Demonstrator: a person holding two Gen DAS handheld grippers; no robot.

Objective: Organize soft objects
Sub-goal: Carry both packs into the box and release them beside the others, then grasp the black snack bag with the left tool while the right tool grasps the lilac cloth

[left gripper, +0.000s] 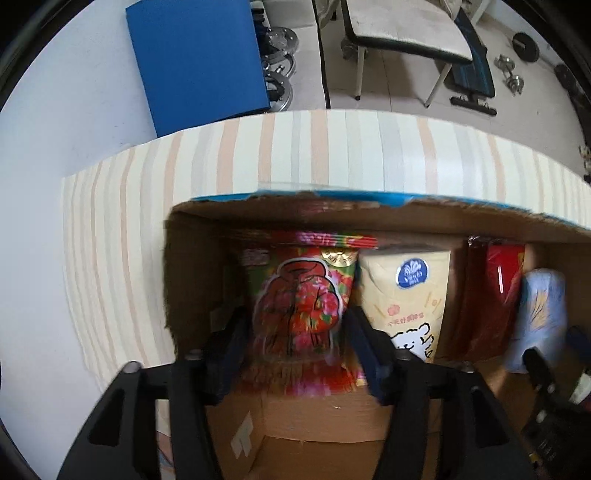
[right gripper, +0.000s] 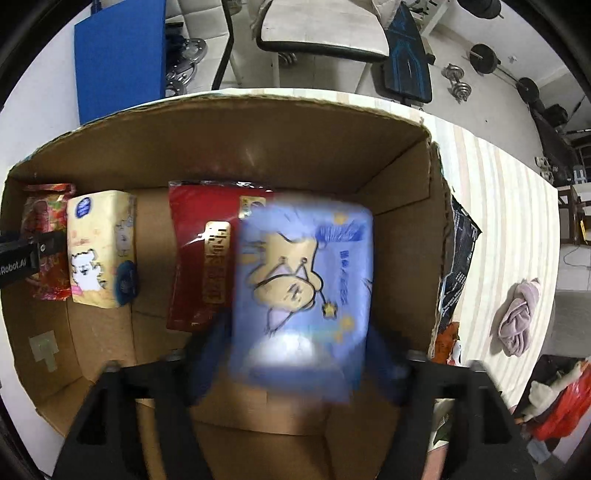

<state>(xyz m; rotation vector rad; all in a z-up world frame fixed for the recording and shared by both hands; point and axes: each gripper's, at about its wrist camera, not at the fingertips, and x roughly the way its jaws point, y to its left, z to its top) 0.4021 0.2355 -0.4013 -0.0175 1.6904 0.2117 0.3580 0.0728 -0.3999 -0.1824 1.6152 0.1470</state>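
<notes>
A cardboard box lies open on a striped cloth. In the left wrist view my left gripper is shut on a red floral tissue pack, held inside the box at its left end. Beside it stands a cream tissue pack, then a red pack. In the right wrist view my right gripper is shut on a blue tissue pack, held inside the box in front of the red pack. The cream pack and floral pack show at the left.
A grey-pink cloth lies on the striped table to the right of the box, and more soft packs lie at the lower right. A blue board, a chair and dumbbells stand beyond the table.
</notes>
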